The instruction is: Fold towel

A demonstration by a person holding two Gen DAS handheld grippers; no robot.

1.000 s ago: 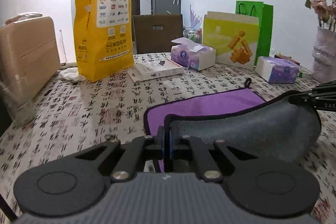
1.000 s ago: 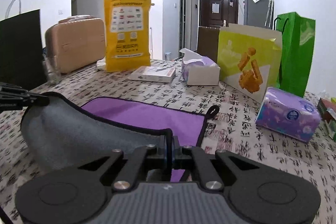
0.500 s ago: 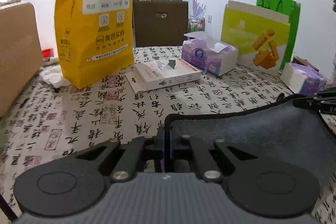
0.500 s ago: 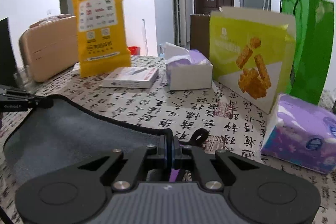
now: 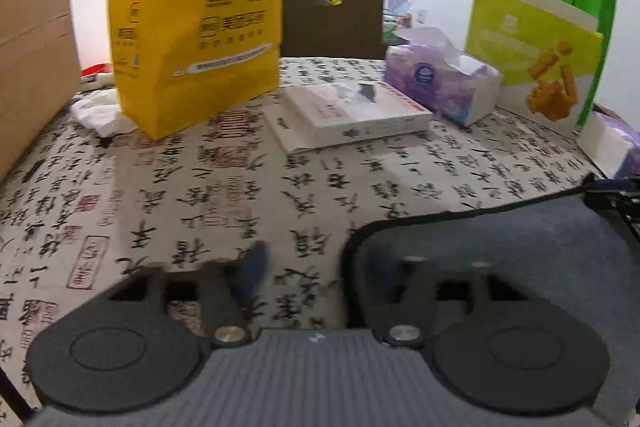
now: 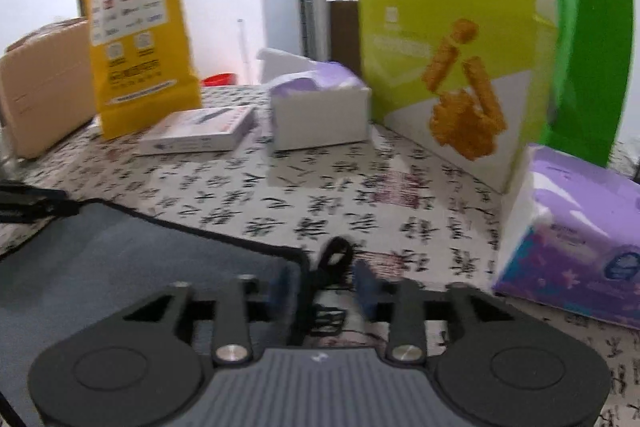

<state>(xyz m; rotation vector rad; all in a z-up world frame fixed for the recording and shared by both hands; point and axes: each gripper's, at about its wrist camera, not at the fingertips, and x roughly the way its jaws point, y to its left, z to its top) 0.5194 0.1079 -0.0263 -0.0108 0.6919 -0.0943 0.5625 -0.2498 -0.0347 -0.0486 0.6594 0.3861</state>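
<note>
On table [image 5: 168, 195]: tissue box [image 5: 442, 83], tissue poking out; towel [image 5: 520, 243] flat.

Calligraphy-print table [image 5: 192, 195] carries towel [image 5: 520, 247], yellow bag [image 5: 192, 19], tissue box [image 5: 444, 83].

Blurred fingertips [image 5: 250, 273]; yellow bag [image 5: 196, 15] top cut off.

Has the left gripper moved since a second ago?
Yes. The left gripper went forward toward the yellow bag, which now looms larger, and its jaws have opened.
</note>
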